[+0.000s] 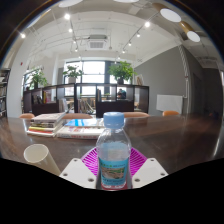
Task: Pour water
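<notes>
A clear plastic water bottle (113,150) with a blue cap and a light label stands upright between my fingers. My gripper (113,160) is shut on it, and the magenta pads (90,160) press against both of its sides. The bottle's base is hidden below the fingers. A white paper cup (37,155) stands upright on the brown table (170,140), to the left of the fingers and a little ahead of them, apart from the bottle.
A stack of books and papers (60,125) lies on the table beyond the cup. Past the table's far edge are chairs (112,104), a dark partition, potted plants and large windows.
</notes>
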